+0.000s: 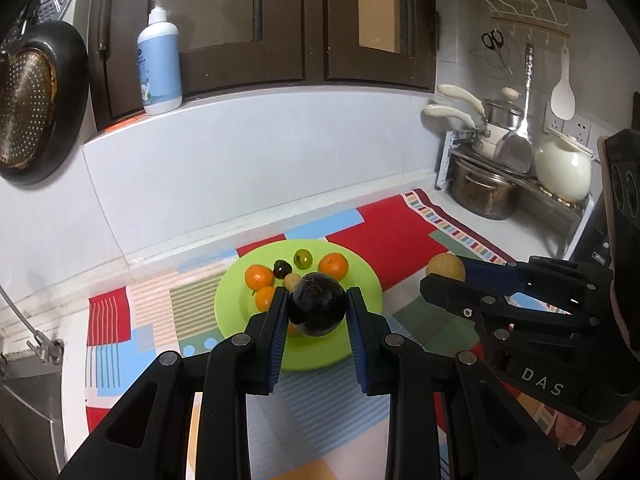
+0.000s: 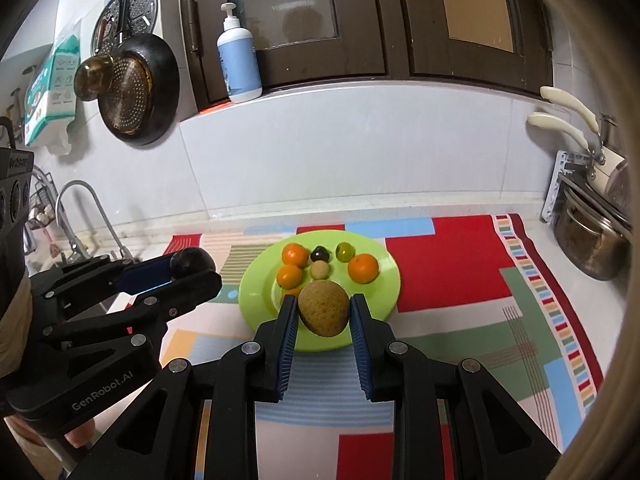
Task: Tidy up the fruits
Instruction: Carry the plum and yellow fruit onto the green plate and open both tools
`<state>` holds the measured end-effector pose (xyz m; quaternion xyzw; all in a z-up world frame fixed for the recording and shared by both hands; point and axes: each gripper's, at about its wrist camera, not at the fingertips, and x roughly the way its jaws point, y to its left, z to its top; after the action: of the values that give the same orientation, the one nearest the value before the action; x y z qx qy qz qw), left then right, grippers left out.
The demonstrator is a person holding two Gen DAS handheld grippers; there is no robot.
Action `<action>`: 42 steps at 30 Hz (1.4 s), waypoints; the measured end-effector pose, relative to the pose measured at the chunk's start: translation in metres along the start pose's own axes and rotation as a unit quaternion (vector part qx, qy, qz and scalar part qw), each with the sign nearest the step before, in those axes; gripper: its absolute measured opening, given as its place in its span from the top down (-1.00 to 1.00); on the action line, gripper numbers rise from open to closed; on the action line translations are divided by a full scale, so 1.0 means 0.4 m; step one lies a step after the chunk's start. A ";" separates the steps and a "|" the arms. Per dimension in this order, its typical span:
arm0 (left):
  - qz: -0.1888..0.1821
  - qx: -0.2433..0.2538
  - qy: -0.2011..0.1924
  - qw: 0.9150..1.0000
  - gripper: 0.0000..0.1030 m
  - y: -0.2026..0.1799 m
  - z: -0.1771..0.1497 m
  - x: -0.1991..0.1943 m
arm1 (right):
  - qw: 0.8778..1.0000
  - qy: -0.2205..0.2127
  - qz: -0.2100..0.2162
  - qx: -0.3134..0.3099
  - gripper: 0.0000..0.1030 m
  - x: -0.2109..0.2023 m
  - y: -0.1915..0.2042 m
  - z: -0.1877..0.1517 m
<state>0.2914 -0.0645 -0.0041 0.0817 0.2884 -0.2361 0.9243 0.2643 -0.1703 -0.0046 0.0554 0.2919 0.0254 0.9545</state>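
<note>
Both hands are loaded here. The left hand-held gripper (image 1: 318, 308) is clenched on a dark purple-black round fruit (image 1: 317, 305), and the right hand-held gripper (image 2: 325, 312) is clamped on a speckled tan-brown oval fruit (image 2: 324, 309). Both fruits hang in the air over the near side of the lime-green round plastic plate (image 2: 384, 280), which sits on a patchwork-coloured mat (image 2: 440, 264) on the desk.

The plate's far half already holds small orange tangerines (image 2: 363, 268) and a few smaller fruits, so my take: aim for the bare near rim. Go low before letting go, since round fruit rolls, and do one side at a time so the two grippers don't bump.
</note>
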 end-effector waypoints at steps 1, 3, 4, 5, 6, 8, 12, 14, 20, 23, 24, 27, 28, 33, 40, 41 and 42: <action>0.001 -0.001 0.000 1.000 0.44 0.004 0.004 0.007 | 1.000 0.000 0.000 0.000 0.47 0.006 -0.002 0.005; 0.003 -0.003 0.001 1.000 0.44 0.009 0.012 0.022 | 1.000 0.000 -0.001 0.000 0.47 0.018 -0.006 0.014; 0.003 -0.004 0.001 1.000 0.44 0.013 0.016 0.031 | 1.000 0.000 -0.001 -0.001 0.47 0.025 -0.009 0.018; 0.004 -0.005 0.002 1.000 0.44 0.016 0.019 0.038 | 1.000 0.000 -0.001 -0.001 0.47 0.033 -0.012 0.024; 0.004 -0.006 0.003 1.000 0.44 0.019 0.022 0.047 | 1.000 0.001 0.000 -0.001 0.47 0.040 -0.015 0.028; 0.006 -0.008 0.005 1.000 0.44 0.028 0.029 0.065 | 1.000 0.002 0.001 -0.002 0.47 0.058 -0.020 0.038; 0.008 -0.015 0.012 1.000 0.44 0.050 0.043 0.110 | 1.000 0.006 0.004 -0.003 0.47 0.097 -0.031 0.057; 0.010 -0.019 0.016 1.000 0.44 0.058 0.046 0.130 | 1.000 0.010 0.006 -0.004 0.47 0.121 -0.035 0.066; 0.014 -0.028 0.032 0.999 0.44 0.086 0.049 0.197 | 1.000 0.028 0.012 -0.007 0.47 0.197 -0.047 0.082; 0.017 -0.032 0.043 0.998 0.44 0.097 0.044 0.232 | 0.999 0.039 0.016 -0.009 0.47 0.235 -0.053 0.082; 0.015 -0.036 0.048 0.998 0.44 0.102 0.041 0.248 | 0.999 0.042 0.016 -0.010 0.47 0.247 -0.054 0.082; 0.008 -0.042 0.061 0.997 0.44 0.111 0.034 0.287 | 0.998 0.055 0.020 -0.011 0.47 0.288 -0.061 0.081; 0.008 -0.042 0.064 0.997 0.44 0.112 0.032 0.300 | 0.998 0.061 0.021 -0.011 0.47 0.303 -0.064 0.079; -0.002 -0.046 0.087 0.995 0.44 0.118 0.017 0.365 | 0.996 0.081 0.026 -0.010 0.47 0.357 -0.079 0.069; -0.009 -0.038 0.101 0.994 0.43 0.115 0.015 0.412 | 0.995 0.099 0.027 -0.004 0.47 0.412 -0.099 0.060; -0.010 -0.037 0.100 0.994 0.43 0.115 0.016 0.413 | 0.995 0.100 0.027 -0.003 0.47 0.417 -0.103 0.058; -0.007 -0.034 0.099 0.995 0.41 0.114 0.016 0.412 | 0.995 0.101 0.026 -0.001 0.47 0.422 -0.106 0.057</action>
<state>0.4358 -0.0905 -0.0923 0.0710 0.3865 -0.2235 0.8920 0.4175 -0.2010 -0.0846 0.0588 0.3854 0.0565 0.9192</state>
